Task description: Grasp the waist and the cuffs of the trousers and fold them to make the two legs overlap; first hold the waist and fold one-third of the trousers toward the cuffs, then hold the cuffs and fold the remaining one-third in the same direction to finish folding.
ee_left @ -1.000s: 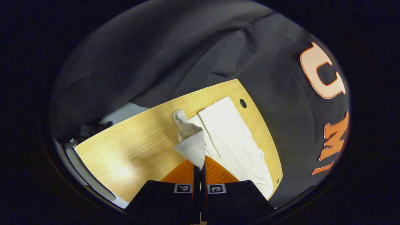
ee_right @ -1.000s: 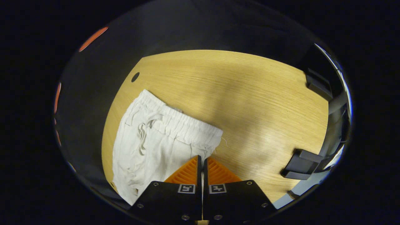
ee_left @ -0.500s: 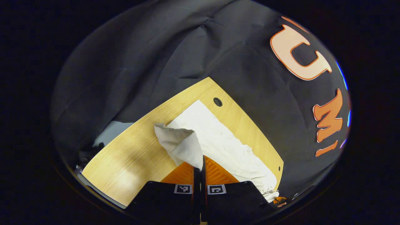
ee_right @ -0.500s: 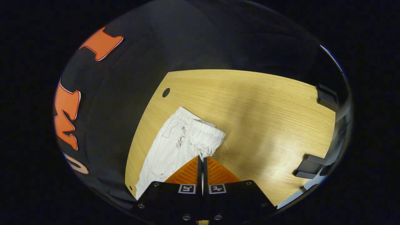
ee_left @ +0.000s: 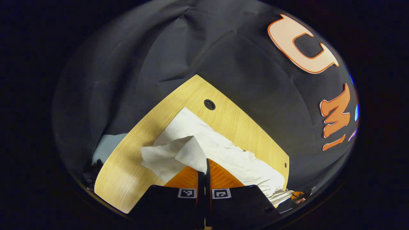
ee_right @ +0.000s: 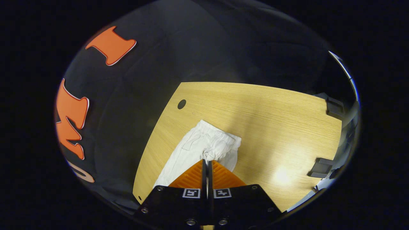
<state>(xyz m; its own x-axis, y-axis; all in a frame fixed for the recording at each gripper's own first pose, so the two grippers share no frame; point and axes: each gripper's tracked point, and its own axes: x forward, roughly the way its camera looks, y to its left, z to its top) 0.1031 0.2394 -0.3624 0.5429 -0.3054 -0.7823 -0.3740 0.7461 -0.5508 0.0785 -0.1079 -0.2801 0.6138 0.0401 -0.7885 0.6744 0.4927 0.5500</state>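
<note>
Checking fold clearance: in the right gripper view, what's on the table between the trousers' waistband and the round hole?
Nothing: in the right gripper view, bare table runs from the trousers to the hole.

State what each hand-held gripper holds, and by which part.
Left hand-held gripper: white trousers, pinched at a cuff corner. Right hand-held gripper: same trousers, pinched at the waistband edge.

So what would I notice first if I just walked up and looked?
Probably the white trousers lying on the yellow wooden table. The left tongs pinch a cuff corner and lift it, and the right tongs pinch the bunched waistband. Dark cloth hangs all around behind the table.
</note>
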